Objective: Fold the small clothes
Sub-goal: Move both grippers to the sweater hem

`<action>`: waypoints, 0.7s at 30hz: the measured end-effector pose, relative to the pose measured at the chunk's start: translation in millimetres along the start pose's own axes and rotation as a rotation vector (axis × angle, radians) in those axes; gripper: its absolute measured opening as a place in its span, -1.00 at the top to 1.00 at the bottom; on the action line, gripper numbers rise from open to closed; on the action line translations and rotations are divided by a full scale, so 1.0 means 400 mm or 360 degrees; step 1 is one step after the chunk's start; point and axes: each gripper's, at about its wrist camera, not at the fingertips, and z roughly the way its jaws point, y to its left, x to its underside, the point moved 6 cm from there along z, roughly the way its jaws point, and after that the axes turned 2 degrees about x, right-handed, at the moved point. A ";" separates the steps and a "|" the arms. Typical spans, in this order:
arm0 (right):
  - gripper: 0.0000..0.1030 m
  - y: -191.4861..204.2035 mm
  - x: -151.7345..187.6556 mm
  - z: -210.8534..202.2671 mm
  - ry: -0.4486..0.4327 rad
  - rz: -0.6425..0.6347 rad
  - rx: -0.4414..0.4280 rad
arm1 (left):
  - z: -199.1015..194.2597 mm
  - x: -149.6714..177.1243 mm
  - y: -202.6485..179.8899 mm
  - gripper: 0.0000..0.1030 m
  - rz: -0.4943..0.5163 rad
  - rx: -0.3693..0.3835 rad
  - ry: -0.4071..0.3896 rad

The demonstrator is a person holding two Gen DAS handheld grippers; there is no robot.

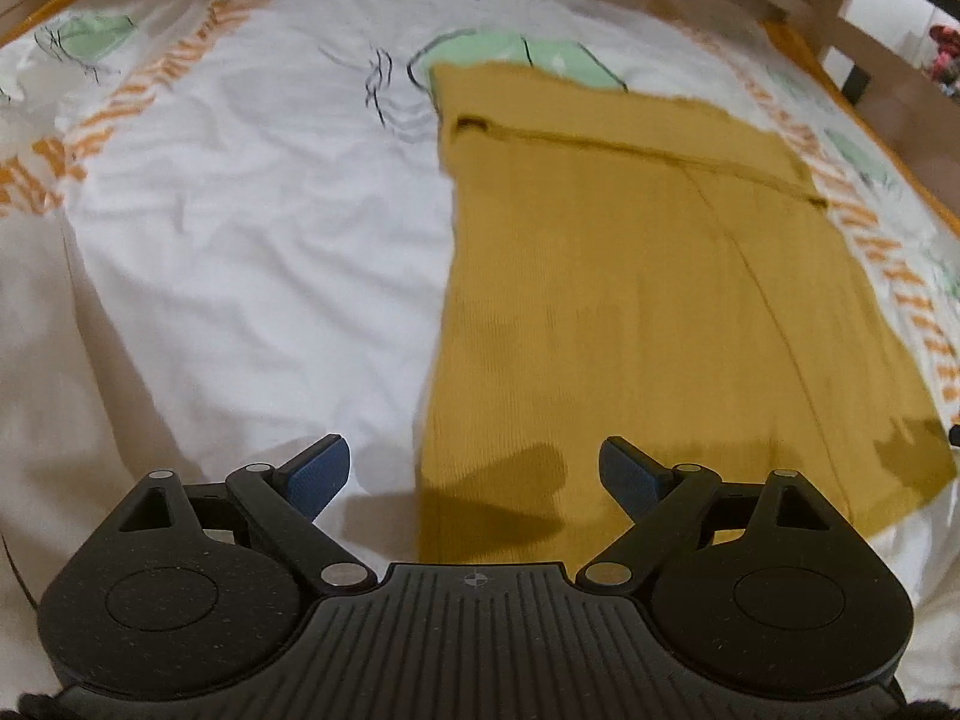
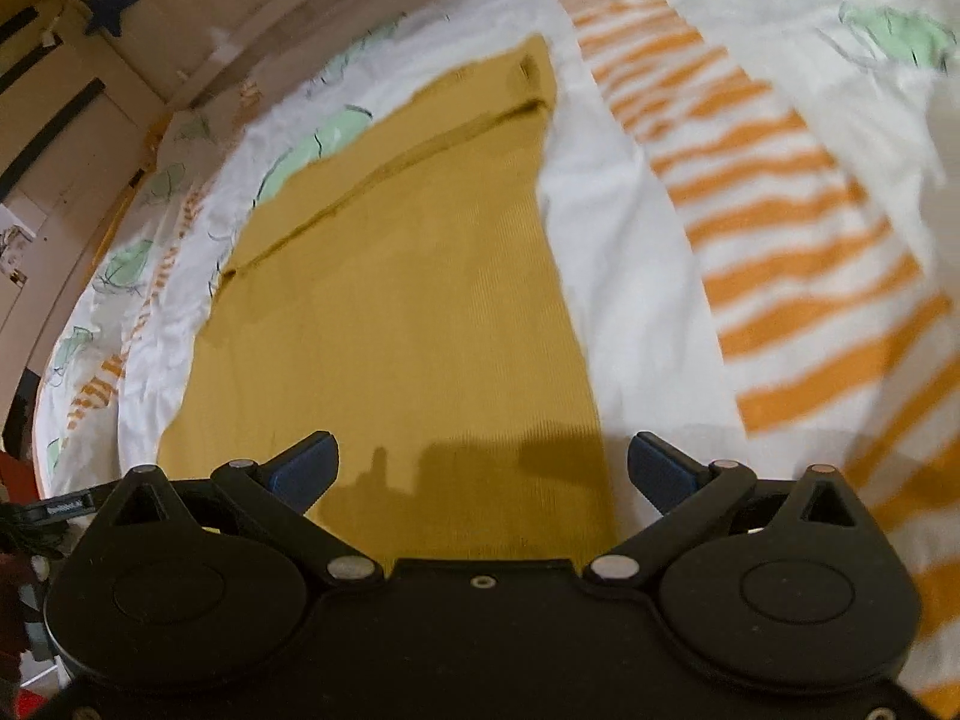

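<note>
A mustard-yellow ribbed garment (image 1: 630,300) lies flat on the bed, folded into a long panel with a seam across its far end. In the left wrist view my left gripper (image 1: 474,471) hovers open above the garment's near left edge, nothing between its blue pads. In the right wrist view the same garment (image 2: 408,312) stretches away from me, and my right gripper (image 2: 483,468) hangs open above its near right edge. Neither gripper touches the cloth; their shadows fall on it.
The bed is covered by a white duvet (image 1: 240,240) printed with orange stripes (image 2: 780,252) and green shapes. A wooden bed frame (image 1: 828,6) runs along the far side. A wall with a blue star (image 2: 111,3) is at the upper left.
</note>
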 end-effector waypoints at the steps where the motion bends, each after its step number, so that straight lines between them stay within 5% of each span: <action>1: -0.99 0.000 0.011 0.001 0.0021 0.0014 -0.0003 | 0.005 0.012 0.001 -0.76 -0.0007 0.0006 0.0026; 14: -1.00 -0.006 0.061 0.041 0.0157 0.0040 -0.0010 | 0.051 0.069 -0.005 -0.88 -0.0035 0.0066 0.0136; 21: -1.00 -0.030 0.034 0.036 0.0050 0.0157 -0.0115 | 0.059 0.064 -0.011 -0.96 -0.0037 0.0083 0.0131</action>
